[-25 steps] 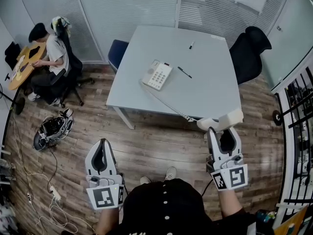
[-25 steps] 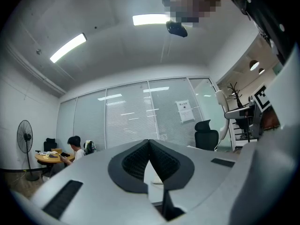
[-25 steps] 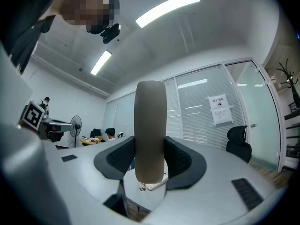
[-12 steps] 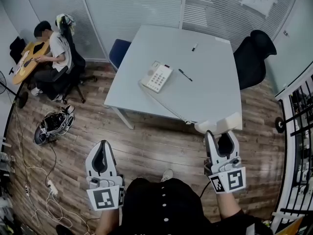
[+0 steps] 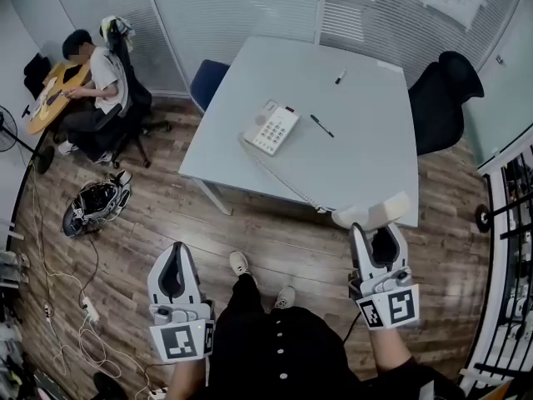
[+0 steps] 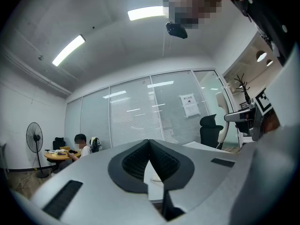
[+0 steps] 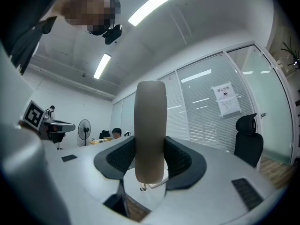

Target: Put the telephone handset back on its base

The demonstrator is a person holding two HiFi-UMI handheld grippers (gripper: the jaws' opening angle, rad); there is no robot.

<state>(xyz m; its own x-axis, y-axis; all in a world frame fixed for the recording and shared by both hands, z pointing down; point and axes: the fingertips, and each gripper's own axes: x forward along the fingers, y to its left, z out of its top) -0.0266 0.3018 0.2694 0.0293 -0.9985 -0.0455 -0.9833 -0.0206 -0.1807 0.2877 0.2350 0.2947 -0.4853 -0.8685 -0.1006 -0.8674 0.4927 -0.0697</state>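
Beige handset (image 7: 150, 125) in right gripper (image 5: 379, 230); wall notice (image 7: 227, 100) print unreadable.

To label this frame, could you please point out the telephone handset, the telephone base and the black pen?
telephone handset (image 5: 376, 212): head view, middle of its body.
telephone base (image 5: 271, 127): head view, its keypad.
black pen (image 5: 322, 126): head view, middle of its barrel.

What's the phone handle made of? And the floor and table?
The handset looks like smooth cream plastic: even colour, soft sheen. The floor looks like wood or wood-look planks: brown grain, board seams. The table top seems matte pale laminate, hard to tell.
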